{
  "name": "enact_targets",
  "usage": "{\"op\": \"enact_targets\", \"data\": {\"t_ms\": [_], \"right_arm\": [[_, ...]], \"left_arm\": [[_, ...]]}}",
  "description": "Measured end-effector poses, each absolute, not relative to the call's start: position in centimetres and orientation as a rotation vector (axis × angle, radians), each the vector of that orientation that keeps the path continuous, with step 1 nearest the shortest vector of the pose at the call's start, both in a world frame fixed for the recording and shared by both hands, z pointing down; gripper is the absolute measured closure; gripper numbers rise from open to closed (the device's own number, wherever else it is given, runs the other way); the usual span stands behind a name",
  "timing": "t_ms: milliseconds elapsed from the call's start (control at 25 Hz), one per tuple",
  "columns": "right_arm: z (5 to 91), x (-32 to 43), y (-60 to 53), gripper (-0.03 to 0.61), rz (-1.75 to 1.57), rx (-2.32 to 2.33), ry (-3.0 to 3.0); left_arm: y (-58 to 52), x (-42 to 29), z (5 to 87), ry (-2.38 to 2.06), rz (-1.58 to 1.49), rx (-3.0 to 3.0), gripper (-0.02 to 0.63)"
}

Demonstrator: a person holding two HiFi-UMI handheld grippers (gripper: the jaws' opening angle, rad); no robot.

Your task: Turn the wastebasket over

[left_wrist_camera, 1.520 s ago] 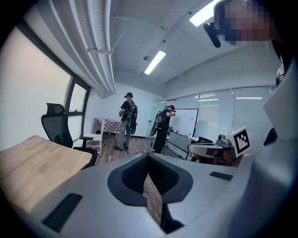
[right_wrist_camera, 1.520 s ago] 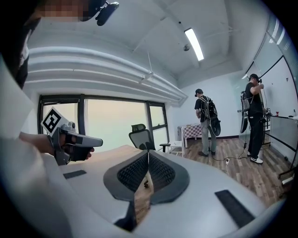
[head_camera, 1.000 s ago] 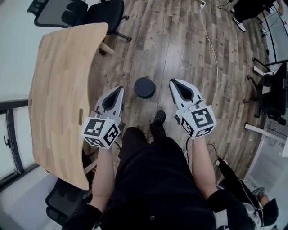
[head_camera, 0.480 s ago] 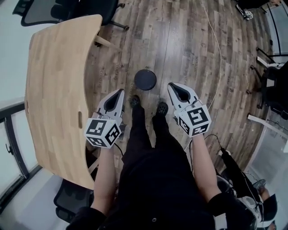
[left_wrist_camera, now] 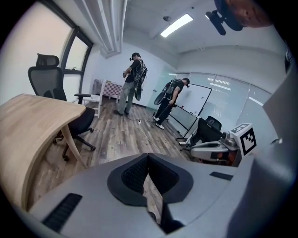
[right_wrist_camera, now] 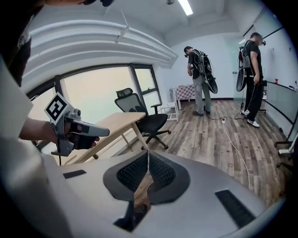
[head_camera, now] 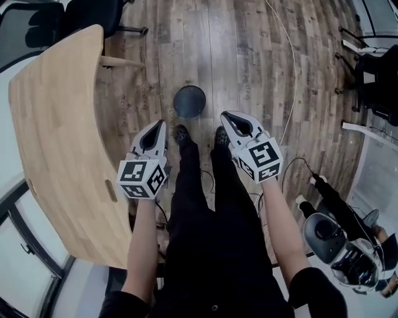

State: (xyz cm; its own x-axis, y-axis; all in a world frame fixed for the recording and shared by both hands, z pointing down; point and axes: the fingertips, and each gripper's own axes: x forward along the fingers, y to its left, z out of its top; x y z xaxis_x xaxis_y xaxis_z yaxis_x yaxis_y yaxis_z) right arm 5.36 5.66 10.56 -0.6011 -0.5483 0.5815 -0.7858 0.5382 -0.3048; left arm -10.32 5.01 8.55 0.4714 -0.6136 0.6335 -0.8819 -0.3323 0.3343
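The wastebasket [head_camera: 189, 101] is a small dark round bin on the wood floor, seen from above as a flat disc just ahead of the person's feet. My left gripper [head_camera: 159, 125] hangs to its lower left, shut and empty. To the bin's lower right my right gripper [head_camera: 226, 117] is also shut with nothing in it. Neither touches the bin. In the left gripper view my left gripper [left_wrist_camera: 148, 155] shows its pads pressed together; the right gripper view shows my right gripper [right_wrist_camera: 148, 153] the same way. The bin is in neither gripper view.
A curved wooden table [head_camera: 59, 143] runs along the left. Black office chairs [head_camera: 74, 15] stand beyond it. A white cable [head_camera: 292, 68] trails over the floor at right. Two people [right_wrist_camera: 200, 79] stand far off. More chairs and gear [head_camera: 373, 74] sit at the right edge.
Both grippers have sunk toward the floor and drawn nearer the wastebasket. The view has shifted, so the bin and the table lie further left in the picture. Jaws stay shut.
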Motion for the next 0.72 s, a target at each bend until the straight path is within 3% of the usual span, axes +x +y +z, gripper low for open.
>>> {"op": "enact_targets", "data": {"t_ms": [720], "right_arm": [[25.0,2.2,5.0,0.545,0.85,1.088,-2.199]], "left_arm": [[4.9,-12.3,27.0,-1.051,0.704,1.908,0.595]]}}
